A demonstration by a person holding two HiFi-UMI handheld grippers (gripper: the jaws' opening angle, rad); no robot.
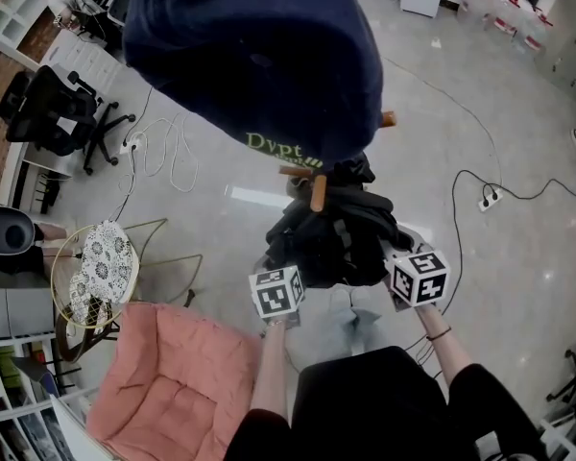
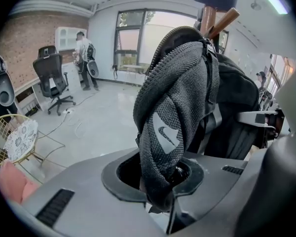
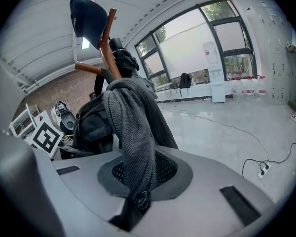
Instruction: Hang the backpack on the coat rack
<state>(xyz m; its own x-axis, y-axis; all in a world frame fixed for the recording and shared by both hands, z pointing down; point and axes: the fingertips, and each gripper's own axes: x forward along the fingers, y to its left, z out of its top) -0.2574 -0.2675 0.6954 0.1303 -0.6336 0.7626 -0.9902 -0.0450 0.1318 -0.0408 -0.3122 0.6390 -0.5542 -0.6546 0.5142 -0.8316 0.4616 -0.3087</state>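
Observation:
The black backpack [image 1: 331, 233] hangs against the wooden coat rack [image 1: 317, 192], just under its pegs; whether a loop sits over a peg is hidden. A navy cap [image 1: 259, 56] tops the rack. My left gripper [image 1: 278, 294] is at the bag's lower left and my right gripper [image 1: 418, 279] at its lower right. In the left gripper view, the left gripper [image 2: 160, 191] is shut on a grey knit part of the backpack [image 2: 180, 107] with a white logo. In the right gripper view, the right gripper [image 3: 138, 196] is shut on the backpack's grey mesh flap [image 3: 133, 132] by a zipper pull, with the rack's pole [image 3: 108, 48] behind.
A pink cushion [image 1: 173, 373] lies at the lower left, beside a gold wire chair [image 1: 101, 267] with a patterned pad. Black office chairs [image 1: 53, 113] stand at the far left. Cables and a power strip [image 1: 490, 198] trail on the floor to the right.

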